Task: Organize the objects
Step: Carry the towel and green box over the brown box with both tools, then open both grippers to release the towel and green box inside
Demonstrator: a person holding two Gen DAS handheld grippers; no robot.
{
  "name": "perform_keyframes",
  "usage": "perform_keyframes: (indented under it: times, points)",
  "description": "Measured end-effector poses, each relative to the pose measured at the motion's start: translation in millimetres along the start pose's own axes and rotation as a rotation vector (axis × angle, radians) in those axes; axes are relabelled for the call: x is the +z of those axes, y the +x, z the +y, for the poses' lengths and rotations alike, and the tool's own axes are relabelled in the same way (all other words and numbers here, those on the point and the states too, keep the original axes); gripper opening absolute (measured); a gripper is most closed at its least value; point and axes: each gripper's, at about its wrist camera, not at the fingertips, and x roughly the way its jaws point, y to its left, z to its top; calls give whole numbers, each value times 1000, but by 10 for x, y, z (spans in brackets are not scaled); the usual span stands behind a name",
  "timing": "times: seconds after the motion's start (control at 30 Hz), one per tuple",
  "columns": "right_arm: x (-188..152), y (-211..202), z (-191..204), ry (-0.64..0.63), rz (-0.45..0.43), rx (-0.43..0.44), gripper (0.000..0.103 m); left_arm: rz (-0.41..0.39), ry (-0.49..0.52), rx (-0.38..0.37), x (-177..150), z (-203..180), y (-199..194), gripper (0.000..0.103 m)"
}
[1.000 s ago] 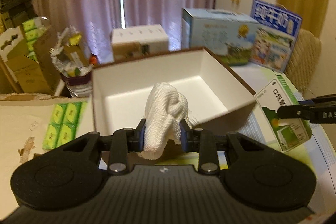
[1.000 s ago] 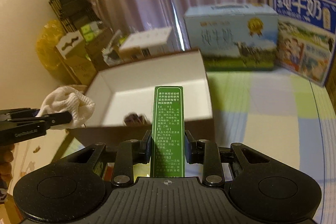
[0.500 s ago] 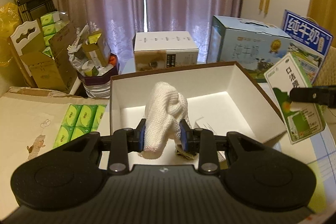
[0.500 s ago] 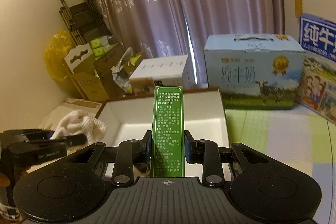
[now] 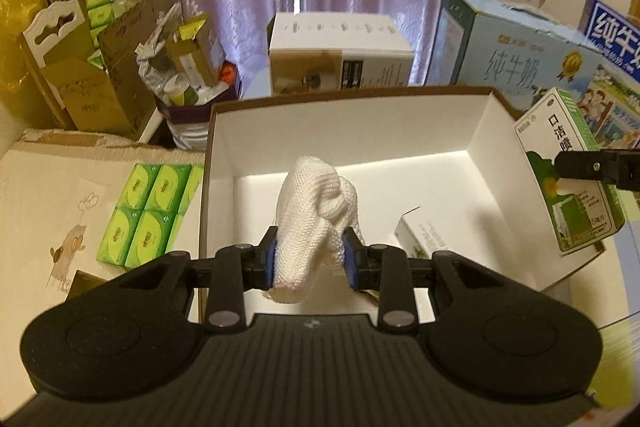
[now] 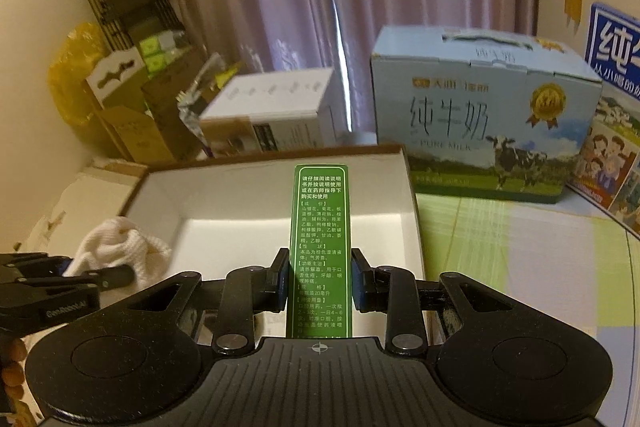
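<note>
My left gripper (image 5: pixel 309 259) is shut on a bunched white knitted cloth (image 5: pixel 316 203), held over the near left part of an open white storage box with a brown rim (image 5: pixel 352 93). My right gripper (image 6: pixel 319 277) is shut on a green and white medicine carton (image 6: pixel 321 227), upright above the box's near right wall (image 6: pixel 414 211). In the left wrist view that carton (image 5: pixel 568 179) hangs at the box's right wall, pinched by the right gripper's fingers (image 5: pixel 588 167). In the right wrist view the cloth (image 6: pixel 120 251) shows at lower left. A small white carton (image 5: pixel 420 235) lies inside the box.
Packs of green tissue (image 5: pixel 148 207) lie left of the box on a pale cardboard sheet. Behind stand a white appliance box (image 5: pixel 340 55), a blue milk case (image 6: pixel 484 123), a second milk case (image 6: pixel 612 115), open cardboard boxes (image 5: pixel 96 75) and curtains. A checked cloth (image 6: pixel 520 259) covers the table.
Both grippers moved toward and over the storage box, each keeping its load. The box now fills more of both views, and its inside with the small white carton has come into sight.
</note>
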Motion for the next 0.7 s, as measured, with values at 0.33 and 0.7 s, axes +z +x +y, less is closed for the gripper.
perform_keyframes:
  times: [0.33,0.7]
  points:
    - [-113,264,-73,7,67,-31,27,74,7,13,-85,-54,304,28]
    - [-142,304,-90,15,86,-38,27,79,60,-9,-89,-159,340,54]
